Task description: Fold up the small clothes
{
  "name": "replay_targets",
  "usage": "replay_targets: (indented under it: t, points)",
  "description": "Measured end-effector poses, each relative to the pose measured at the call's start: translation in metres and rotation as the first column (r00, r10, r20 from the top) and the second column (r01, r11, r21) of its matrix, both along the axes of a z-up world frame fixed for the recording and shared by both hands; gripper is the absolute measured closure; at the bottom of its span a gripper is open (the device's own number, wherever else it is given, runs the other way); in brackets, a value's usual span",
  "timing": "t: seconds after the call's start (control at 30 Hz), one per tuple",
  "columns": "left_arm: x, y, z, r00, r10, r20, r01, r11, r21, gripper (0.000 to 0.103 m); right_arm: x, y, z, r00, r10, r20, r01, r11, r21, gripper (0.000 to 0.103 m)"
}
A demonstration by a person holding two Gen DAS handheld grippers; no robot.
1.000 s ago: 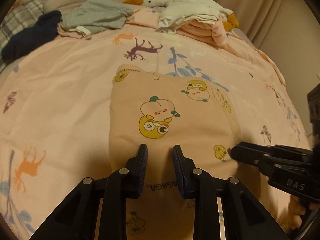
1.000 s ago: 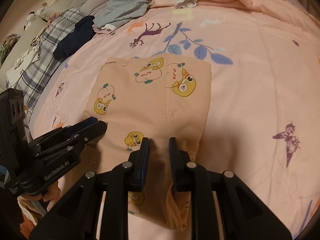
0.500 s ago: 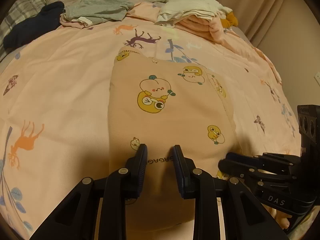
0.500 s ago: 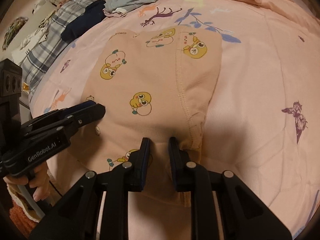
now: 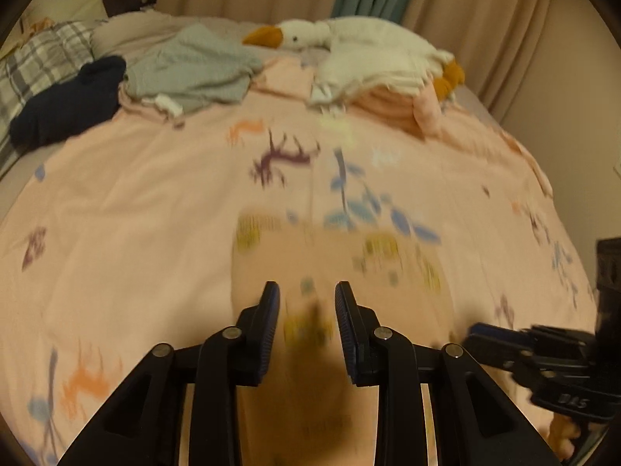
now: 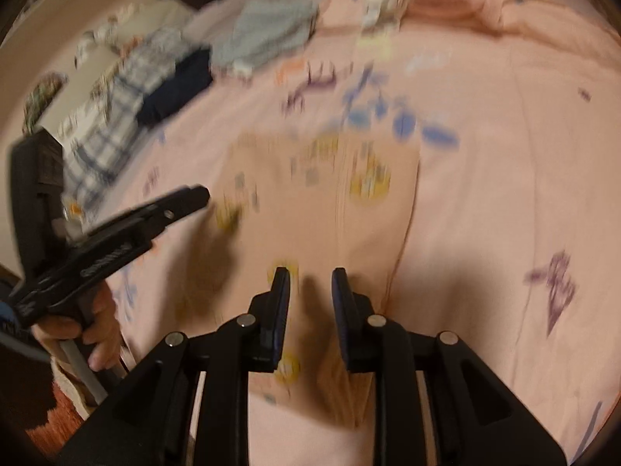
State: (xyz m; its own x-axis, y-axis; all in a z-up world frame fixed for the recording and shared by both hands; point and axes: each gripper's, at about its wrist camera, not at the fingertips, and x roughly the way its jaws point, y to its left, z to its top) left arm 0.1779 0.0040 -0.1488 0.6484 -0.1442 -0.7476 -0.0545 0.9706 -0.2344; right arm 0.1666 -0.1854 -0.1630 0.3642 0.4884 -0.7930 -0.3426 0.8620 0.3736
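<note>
Two black ribbed tools, left tool pinching soft peach cartoon-print garment, right tool jaws opening around its seamed edge, pink printed bedspread.

The bed cover is bare and flat on the left side, so a gripper can pass there. It is bare on the far right too, by the purple butterfly. The pink garment lies in the middle. At the back, things block the way: a dark blue cloth, a grey cloth, a pile of folded clothes and a toy goose. The two grippers are close side by side.
</note>
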Motion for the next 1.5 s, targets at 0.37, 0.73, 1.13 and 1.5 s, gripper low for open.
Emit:
replay_targets:
  t: [0.37,0.73,1.13,1.5]
  points:
    - [0.037,-0.007,-0.057,0.997,0.000,-0.082,0.013,0.988,0.155,0.074,0.061,-0.009,-0.064,0.985,-0.163,-0.058,0.167,0.983,0.072,0.081]
    - [0.034,-0.009,-0.058,0.998,0.021,-0.060,-0.010,0.984,0.177,0.074,0.057,-0.002,-0.060,0.981,-0.194,-0.006,0.194,0.981,0.006,0.080]
    - [0.003,-0.014,-0.035,0.992,0.005,-0.125,0.020,0.979,0.201,0.074,0.039,-0.011,-0.038,0.963,-0.254,-0.086,0.257,0.966,0.037,0.057]
    - [-0.066,-0.022,-0.048,0.987,-0.037,-0.154,0.065,0.981,0.183,0.069,-0.011,0.020,-0.038,0.986,-0.149,-0.078,0.133,0.974,-0.186,0.061]
